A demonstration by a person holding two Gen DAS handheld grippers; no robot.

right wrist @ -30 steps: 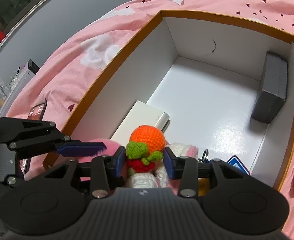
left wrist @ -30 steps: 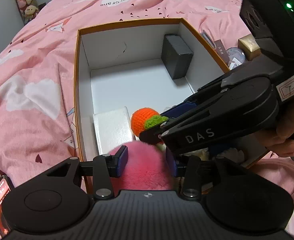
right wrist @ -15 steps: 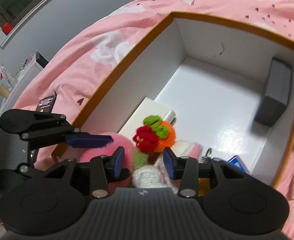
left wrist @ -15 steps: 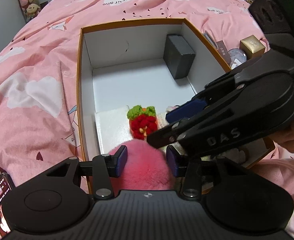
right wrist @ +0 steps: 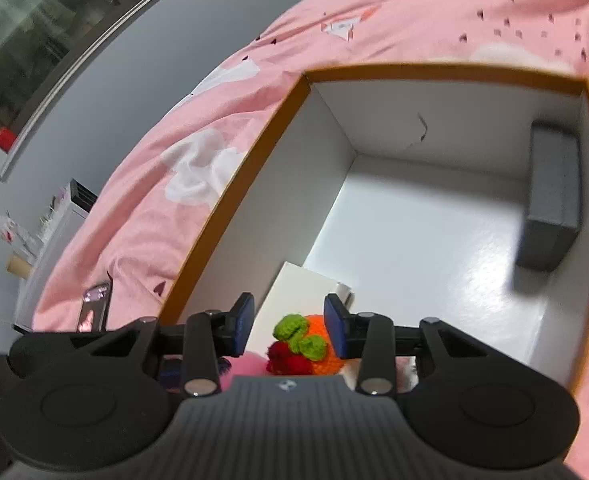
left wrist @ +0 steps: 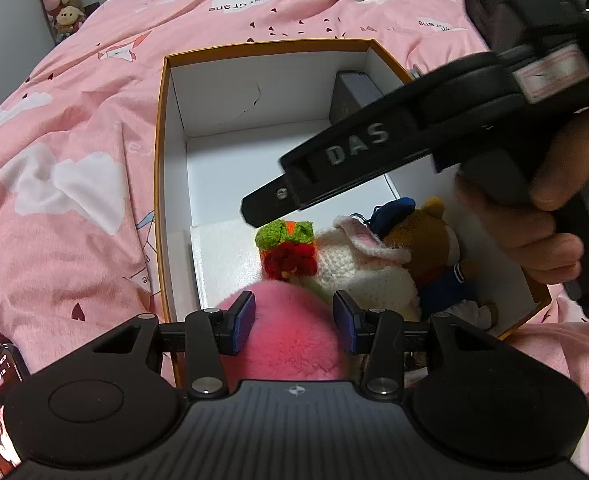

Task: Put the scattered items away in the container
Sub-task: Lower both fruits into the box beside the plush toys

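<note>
A pink pompom (left wrist: 290, 332) is gripped between the left gripper (left wrist: 292, 322) fingers; the right gripper (right wrist: 288, 326) fingers are closing, empty, above a crocheted carrot (right wrist: 310, 350) lying tilted, leaves up

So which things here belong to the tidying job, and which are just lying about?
Job:
- box
- pink pompom, held in the left gripper
- crochet doll, already inside
- bear plush, inside
- dark grey case, inside

Lying about:
- phone on the pink duvet
- shelf plushies
</note>
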